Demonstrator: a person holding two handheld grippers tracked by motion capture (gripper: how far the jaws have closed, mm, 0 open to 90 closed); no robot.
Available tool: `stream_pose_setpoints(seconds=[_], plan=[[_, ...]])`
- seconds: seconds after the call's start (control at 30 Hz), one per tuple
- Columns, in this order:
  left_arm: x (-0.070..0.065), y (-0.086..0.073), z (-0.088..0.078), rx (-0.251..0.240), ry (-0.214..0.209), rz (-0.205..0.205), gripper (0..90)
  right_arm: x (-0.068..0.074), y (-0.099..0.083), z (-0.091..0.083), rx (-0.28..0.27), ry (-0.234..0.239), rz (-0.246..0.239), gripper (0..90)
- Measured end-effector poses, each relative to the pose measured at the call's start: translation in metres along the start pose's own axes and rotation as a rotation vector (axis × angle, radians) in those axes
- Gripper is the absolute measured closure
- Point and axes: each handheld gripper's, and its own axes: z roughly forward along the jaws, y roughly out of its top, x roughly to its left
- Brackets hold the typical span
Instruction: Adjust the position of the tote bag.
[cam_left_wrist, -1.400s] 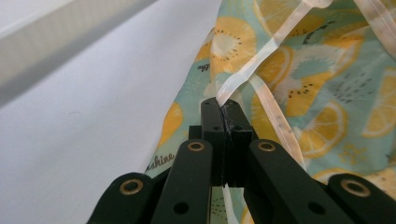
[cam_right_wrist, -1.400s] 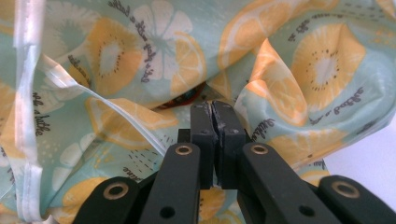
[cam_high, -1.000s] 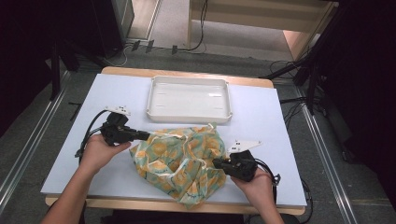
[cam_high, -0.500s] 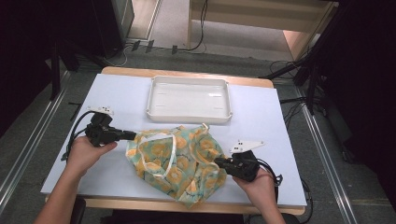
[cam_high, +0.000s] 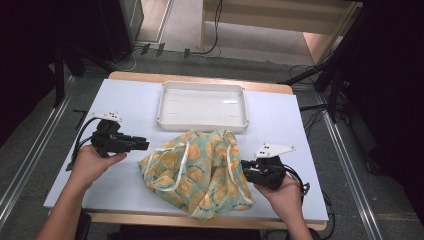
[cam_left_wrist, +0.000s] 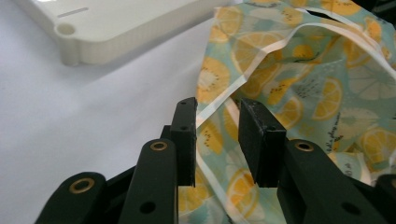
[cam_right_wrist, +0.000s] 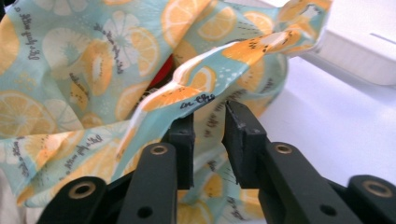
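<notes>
Evidently little is done: the cloth (cam_high: 197, 170) lies crumpled on the table (cam_high: 135, 107) near the empty tray (cam_high: 202, 105), the left gripper (cam_high: 142, 144) parted beside its edge, the right gripper (cam_high: 246, 170) narrowly apart around a fold, flattening or traying seemingly outstanding.

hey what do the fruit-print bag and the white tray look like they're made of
The bag looks like thin woven cloth, matte, possibly cotton or polyester: it crumples into soft folds and has pale tape edging. The tray looks like moulded plastic, off-white with a slight sheen: rounded corners, a thick rim and soft glare on its floor. Neither can be told for sure by look alone.
</notes>
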Motion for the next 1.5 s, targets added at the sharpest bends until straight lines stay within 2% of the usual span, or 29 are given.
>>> stream_pose_setpoints(seconds=[0.23,0.33,0.5,0.73,0.93,1.07,1.17,1.37,1.5], plan=[[-0.019,0.01,0.003,0.012,-0.018,0.046,62.4,-0.01,0.001,-0.018,-0.022,-0.04,0.017,73.2],[-0.026,0.014,0.006,0.016,-0.034,0.067,60.5,-0.014,0.002,-0.023,-0.036,-0.029,0.045,72.9],[-0.036,0.021,0.016,0.036,-0.056,0.079,58.7,-0.017,0.008,-0.028,-0.028,-0.047,0.035,72.9],[-0.049,0.034,0.029,0.065,-0.089,0.097,56.8,-0.02,0.023,-0.035,-0.051,-0.064,0.032,71.7],[-0.061,0.048,0.035,0.064,-0.117,0.118,55.1,-0.015,0.033,-0.02,-0.018,-0.06,0.011,69.1],[-0.066,0.055,0.038,0.064,-0.136,0.112,52.9,-0.011,0.037,-0.008,0.001,-0.043,0.004,68.2],[-0.071,0.059,0.041,0.071,-0.131,0.119,49.9,-0.008,0.041,-0.001,-0.003,-0.035,-0.004,67.6],[-0.077,0.06,0.054,0.096,-0.139,0.137,45.9,-0.003,0.045,0.016,0.009,-0.012,-0.017,66.6],[-0.077,0.056,0.065,0.12,-0.15,0.125,45.2,-0.001,0.043,0.025,0.016,0.0,-0.019,63.8]])
